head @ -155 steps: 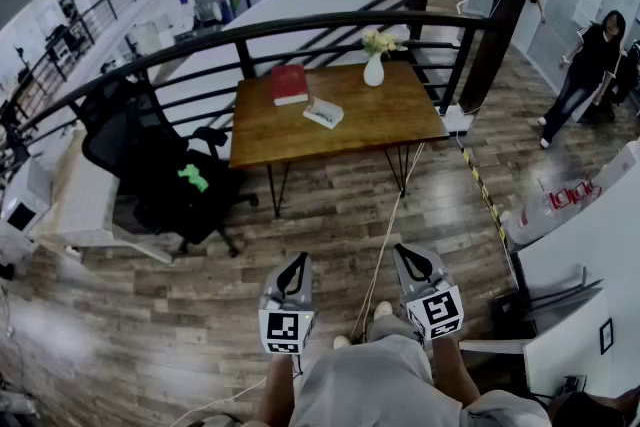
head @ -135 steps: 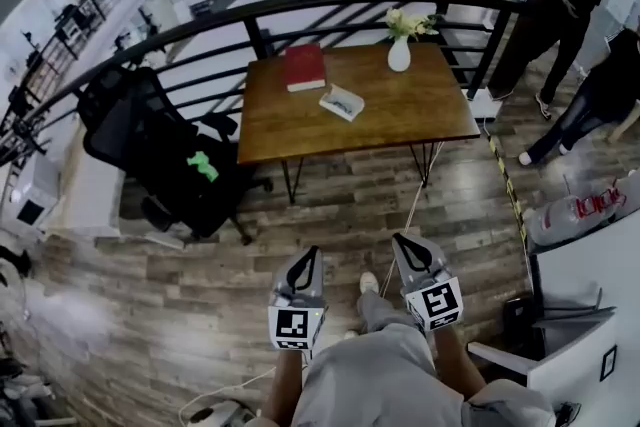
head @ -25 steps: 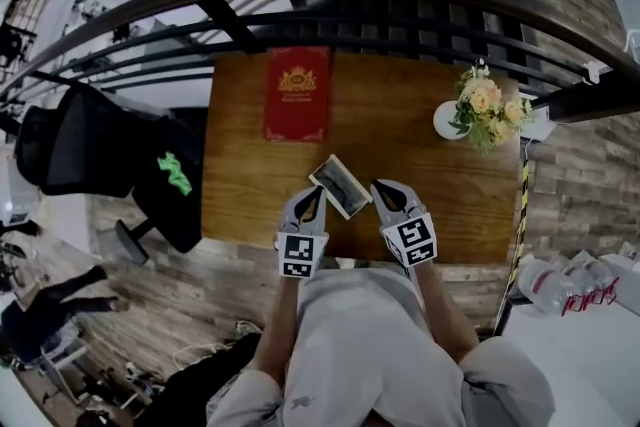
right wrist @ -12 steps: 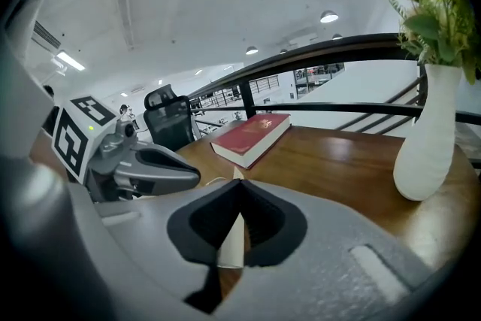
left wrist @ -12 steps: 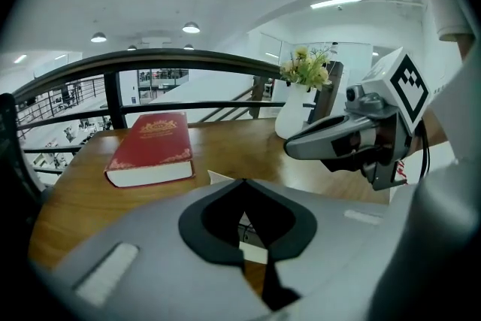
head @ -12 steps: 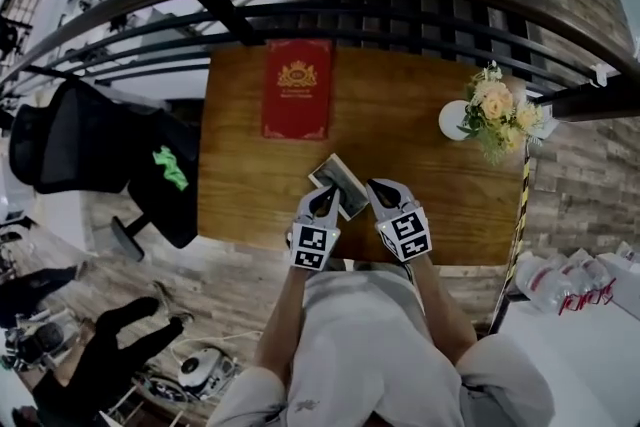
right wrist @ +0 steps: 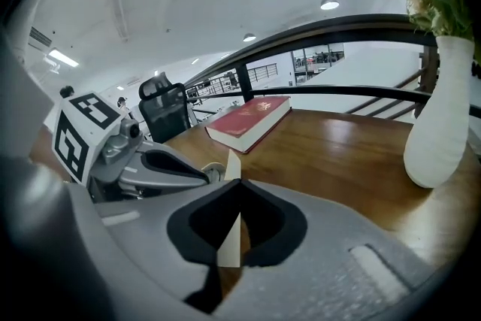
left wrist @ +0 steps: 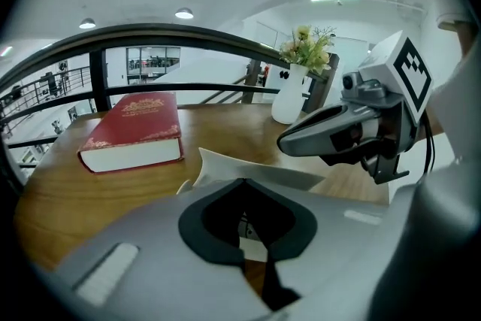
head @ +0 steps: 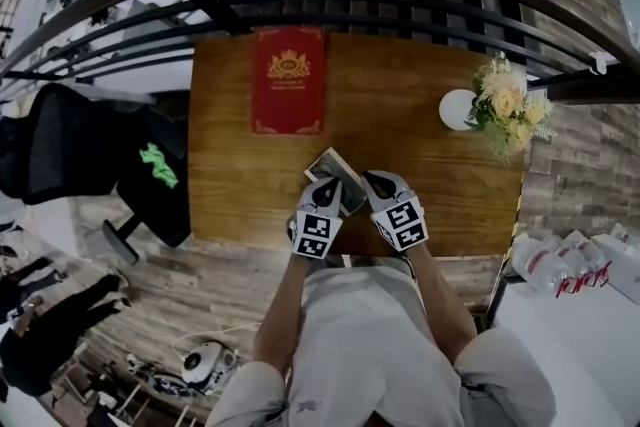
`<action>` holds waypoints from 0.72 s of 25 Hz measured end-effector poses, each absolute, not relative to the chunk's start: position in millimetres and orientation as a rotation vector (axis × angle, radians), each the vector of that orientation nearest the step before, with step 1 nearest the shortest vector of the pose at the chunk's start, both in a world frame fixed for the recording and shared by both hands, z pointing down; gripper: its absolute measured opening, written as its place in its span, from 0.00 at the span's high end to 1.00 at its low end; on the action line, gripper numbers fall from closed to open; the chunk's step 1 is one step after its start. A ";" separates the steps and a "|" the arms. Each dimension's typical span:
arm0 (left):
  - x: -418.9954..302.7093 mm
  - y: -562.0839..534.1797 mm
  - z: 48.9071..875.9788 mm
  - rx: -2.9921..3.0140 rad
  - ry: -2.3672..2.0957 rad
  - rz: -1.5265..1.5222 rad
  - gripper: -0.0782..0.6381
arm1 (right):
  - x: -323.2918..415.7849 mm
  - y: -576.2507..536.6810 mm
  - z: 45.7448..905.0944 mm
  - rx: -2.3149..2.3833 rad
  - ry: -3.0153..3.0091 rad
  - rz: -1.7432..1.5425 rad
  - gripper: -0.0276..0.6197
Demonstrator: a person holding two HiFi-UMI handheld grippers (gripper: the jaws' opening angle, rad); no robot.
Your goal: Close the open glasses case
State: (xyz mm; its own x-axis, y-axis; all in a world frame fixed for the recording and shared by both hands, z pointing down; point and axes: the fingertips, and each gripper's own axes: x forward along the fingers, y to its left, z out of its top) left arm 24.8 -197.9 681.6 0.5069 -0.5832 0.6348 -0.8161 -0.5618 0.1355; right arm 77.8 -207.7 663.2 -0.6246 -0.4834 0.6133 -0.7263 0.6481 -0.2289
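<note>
we're standing at the near edge of the bench [head: 420, 185], looking straight down on it. the case [head: 336, 169] sits open just below the middle of the frame, near that edge, with its pale lid up. the left gripper [head: 327, 185] is at the case's lower left corner and the right gripper [head: 367, 179] is just beside its right edge, so the case is between the two tips. from up here we can't tell if either tip is actually touching it.

in the left gripper view the jaws are pressed together at the tips with nothing between them. the white lid pokes up right behind them, in the centre of the frame. the right gripper view is the same deal, jaws together. the lid shows edge-on there, as a thin white sliver lined up with the seam. it looks like it's behind the jaws rather than pinched, but it's a close call.

a red book [head: 290, 80] lies flat in the upper left of the bench, well apart from the case. a white vase [head: 456, 110] with flowers [head: 510, 103] stands upright at the right edge.
</note>
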 end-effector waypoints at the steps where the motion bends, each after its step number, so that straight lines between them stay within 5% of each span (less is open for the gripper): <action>1: 25.7 -198.8 685.5 2.335 -1.144 0.754 0.86 | 77.0 -208.6 666.8 0.940 -2.355 0.637 0.95; 18: 46.2 -203.4 700.6 2.367 -1.036 0.740 0.86 | 64.5 -204.5 689.4 0.900 -2.301 0.691 0.95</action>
State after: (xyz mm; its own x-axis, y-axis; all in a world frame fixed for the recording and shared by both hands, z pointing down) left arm 46.2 -203.4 700.6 0.5739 -0.5236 0.6296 -0.7652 -0.6168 0.1845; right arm 64.5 -204.5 689.4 -0.6121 -0.4319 0.6624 -0.7254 0.6401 -0.2530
